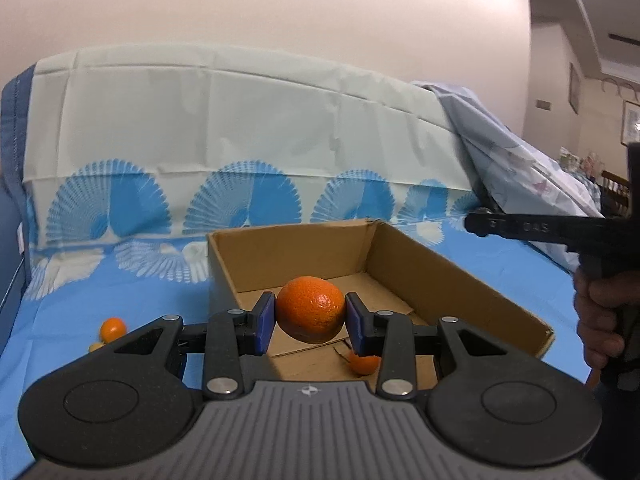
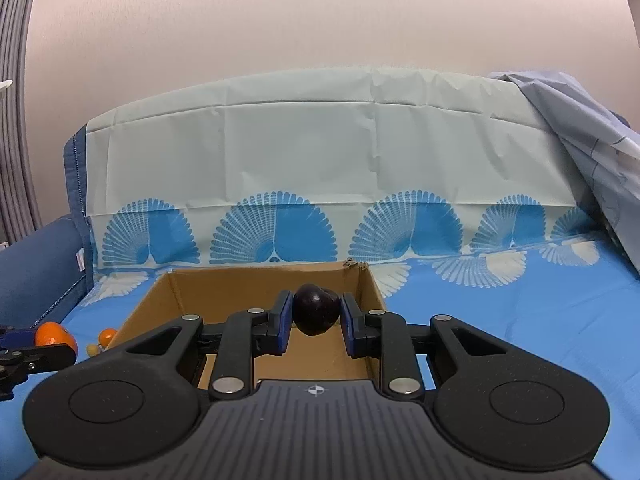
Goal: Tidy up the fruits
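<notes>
My left hand-held gripper (image 1: pixel 310 328) is pinching a round, bright orange mandarin with dimpled skin (image 1: pixel 310 307) between its two blue pads (image 1: pixel 265 324), one pad pressed to each side of the fruit. I hold it in the air over the near part of an open brown cardboard box (image 1: pixel 460 280), which sits on the blue bedsheet printed with white and blue fan shapes (image 1: pixel 120 292). On the box floor, just below and right of the held fruit, lies a second, smaller orange fruit (image 1: pixel 364 363), partly hidden behind my right-hand pad. Outside the box, on the sheet to the left, rests another small orange fruit (image 1: pixel 113 328), with a little yellow one (image 1: pixel 96 346) touching it at its near left side.

My right hand-held gripper (image 2: pixel 314 322) is closed on a dark purple, nearly black, glossy plum-like fruit (image 2: pixel 314 314), its blue pads (image 2: pixel 283 322) clamped on both sides. That fruit hangs over the inside of the same cardboard box, towards its far right corner. In the right wrist view, the mandarin held by the left gripper shows at the far left edge, and the small orange fruit and the yellow one lie on the sheet just left of the box wall.

In the left wrist view, my right hand (image 1: pixel 600 316) wraps the black handle at the right edge. Behind the box, the pale upper part of the sheet drapes over a raised back, and a crumpled light blue cloth (image 1: pixel 520 156) lies at the far right.
</notes>
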Tool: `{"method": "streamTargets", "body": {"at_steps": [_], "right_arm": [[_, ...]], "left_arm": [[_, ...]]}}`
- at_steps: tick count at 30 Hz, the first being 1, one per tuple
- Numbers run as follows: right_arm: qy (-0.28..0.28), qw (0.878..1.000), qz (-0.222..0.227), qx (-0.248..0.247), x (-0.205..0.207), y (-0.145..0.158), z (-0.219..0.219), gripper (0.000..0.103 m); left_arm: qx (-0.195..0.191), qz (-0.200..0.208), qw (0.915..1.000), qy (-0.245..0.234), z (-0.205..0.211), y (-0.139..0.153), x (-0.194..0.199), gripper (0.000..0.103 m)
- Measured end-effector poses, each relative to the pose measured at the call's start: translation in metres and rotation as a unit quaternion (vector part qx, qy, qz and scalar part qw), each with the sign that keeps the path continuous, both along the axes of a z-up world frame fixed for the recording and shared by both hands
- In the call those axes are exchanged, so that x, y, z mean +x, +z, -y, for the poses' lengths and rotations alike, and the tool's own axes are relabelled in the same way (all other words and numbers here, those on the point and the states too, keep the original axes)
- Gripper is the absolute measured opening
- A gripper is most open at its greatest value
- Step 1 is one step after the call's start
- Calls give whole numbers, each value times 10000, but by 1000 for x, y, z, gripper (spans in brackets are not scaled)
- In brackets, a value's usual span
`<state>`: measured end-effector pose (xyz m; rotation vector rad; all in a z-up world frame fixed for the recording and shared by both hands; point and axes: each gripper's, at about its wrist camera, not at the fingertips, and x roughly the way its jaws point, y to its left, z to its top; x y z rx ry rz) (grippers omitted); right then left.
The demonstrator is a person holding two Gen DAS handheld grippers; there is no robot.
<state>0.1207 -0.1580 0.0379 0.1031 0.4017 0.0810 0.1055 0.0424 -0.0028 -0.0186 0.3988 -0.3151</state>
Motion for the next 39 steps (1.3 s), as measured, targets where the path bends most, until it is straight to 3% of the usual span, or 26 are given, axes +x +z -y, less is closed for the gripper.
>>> {"method": "streamTargets", "body": {"at_steps": [20,39], "right_arm": [[7,10000,-52,-9,5,0,-6,26],[66,9999,-98,-42,9,-3,-10,26]], "left_arm": [[49,-125,9998,-114,6,-4,-1,41],[331,-88,9979,-549,25,-12,-6,42]]}}
